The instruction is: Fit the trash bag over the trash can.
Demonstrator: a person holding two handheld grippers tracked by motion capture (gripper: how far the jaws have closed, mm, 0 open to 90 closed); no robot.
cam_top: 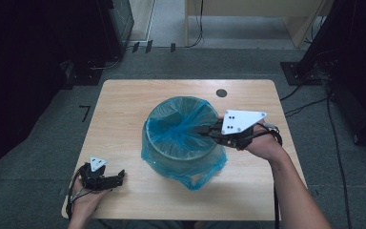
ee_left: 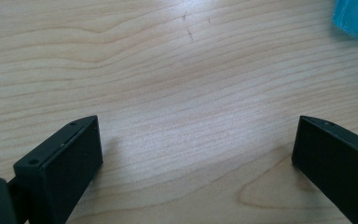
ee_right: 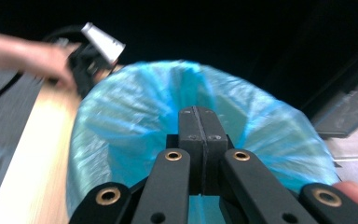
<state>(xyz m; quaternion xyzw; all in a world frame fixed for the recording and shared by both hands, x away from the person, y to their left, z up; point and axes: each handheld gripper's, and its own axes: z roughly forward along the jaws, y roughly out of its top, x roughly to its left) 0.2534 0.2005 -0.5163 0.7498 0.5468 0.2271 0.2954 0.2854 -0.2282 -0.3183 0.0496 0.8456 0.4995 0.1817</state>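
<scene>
A round bin lined with a blue plastic bag [cam_top: 171,136] stands in the middle of the wooden table [cam_top: 124,102]. My right gripper [cam_top: 206,130] reaches in over the bin's right rim with its jaws pressed together; the bag's folds run in toward its tip, so it is pinching the film. In the right gripper view the shut jaws [ee_right: 199,112] sit in front of the bag's mouth [ee_right: 121,121]. My left gripper [cam_top: 120,176] lies low at the table's front left, apart from the bin. Its jaws [ee_left: 196,122] stand wide open over bare wood, with a corner of the bag [ee_left: 356,16] far off.
The table has a small dark round hole [cam_top: 221,93] near its back edge. Loose bag film [cam_top: 198,179] spills onto the table in front of the bin. Cables [cam_top: 310,102] and dark equipment stands lie on the grey floor around the table.
</scene>
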